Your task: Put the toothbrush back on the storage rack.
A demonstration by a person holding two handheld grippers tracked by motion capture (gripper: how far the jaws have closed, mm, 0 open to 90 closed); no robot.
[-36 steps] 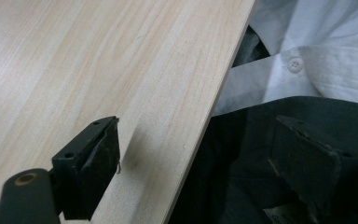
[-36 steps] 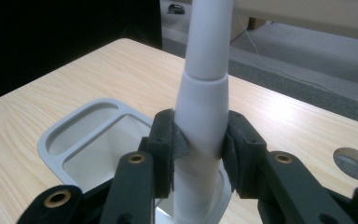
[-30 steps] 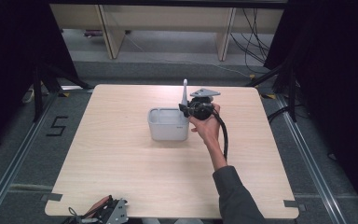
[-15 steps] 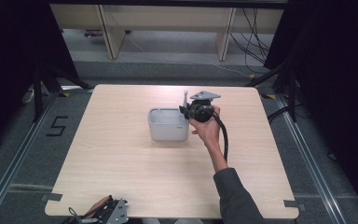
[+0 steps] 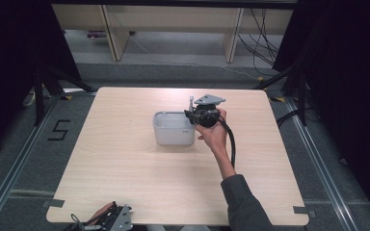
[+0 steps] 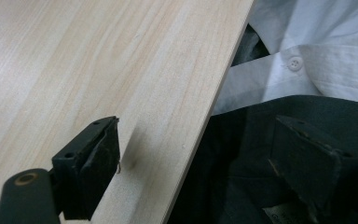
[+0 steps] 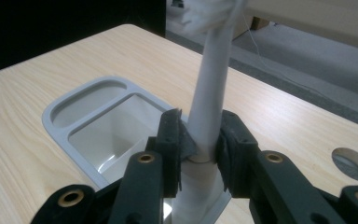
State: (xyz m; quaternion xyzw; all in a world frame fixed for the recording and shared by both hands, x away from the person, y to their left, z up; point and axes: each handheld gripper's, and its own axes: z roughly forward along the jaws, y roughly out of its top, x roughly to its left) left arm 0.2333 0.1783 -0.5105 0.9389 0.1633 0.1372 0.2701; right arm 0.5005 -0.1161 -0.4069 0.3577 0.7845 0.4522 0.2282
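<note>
Upright, pale grey brush handle (image 7: 210,84)

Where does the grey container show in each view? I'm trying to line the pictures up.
High view: the grey container sits mid-table, just left of the right gripper.
Right gripper view: it lies left of centre, below and behind the jaws, which clamp a pale upright handle.
Left gripper view: bare table edge and clothing, no container.
Shared landmark: the light wood table, also in the two gripper views.
</note>
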